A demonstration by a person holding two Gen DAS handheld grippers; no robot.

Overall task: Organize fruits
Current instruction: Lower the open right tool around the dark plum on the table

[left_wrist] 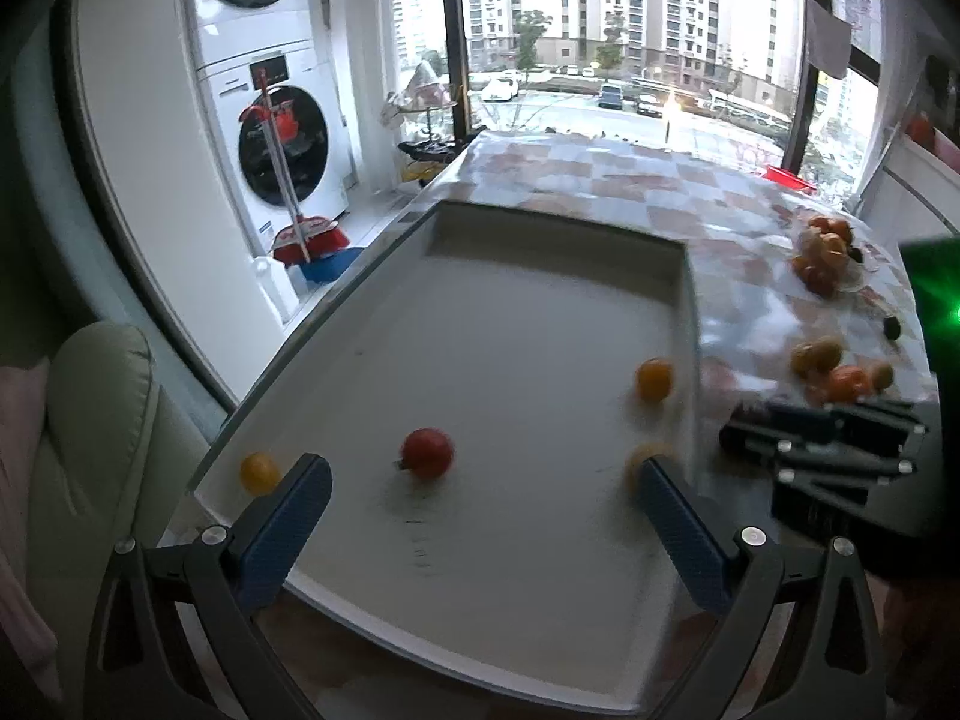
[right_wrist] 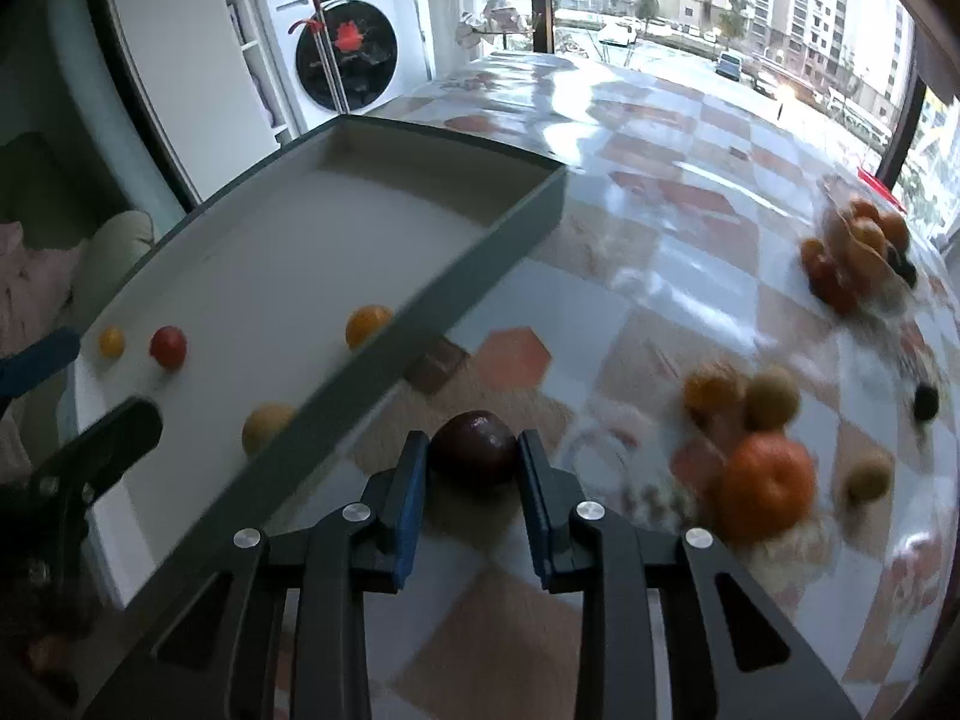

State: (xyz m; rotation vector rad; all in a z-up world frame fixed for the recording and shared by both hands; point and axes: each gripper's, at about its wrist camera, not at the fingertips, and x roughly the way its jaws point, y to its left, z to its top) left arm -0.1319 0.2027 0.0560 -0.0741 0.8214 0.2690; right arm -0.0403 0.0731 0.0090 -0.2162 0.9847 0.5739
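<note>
Fruits lie in two places: some in a shallow white tray with low walls, the rest loose on the glossy checked tablecloth beside it. Inside the tray the left wrist view shows a red fruit near the middle, a small yellow one by the left wall, an orange-yellow one close to the right wall, and a pale yellow one partly hidden behind a blue pad. The left gripper hangs over the tray with its jaws spread wide and nothing between them. Just outside the tray's right wall, the right gripper is closed on a dark purple fruit sitting on the cloth, both blue pads pressed against its sides. Near it on the cloth lies a blurred cluster: a large orange fruit, a smaller orange one and pale round ones beside them. Farther off, a clear dish holds a heap of orange fruit, though blur hides how many.
</note>
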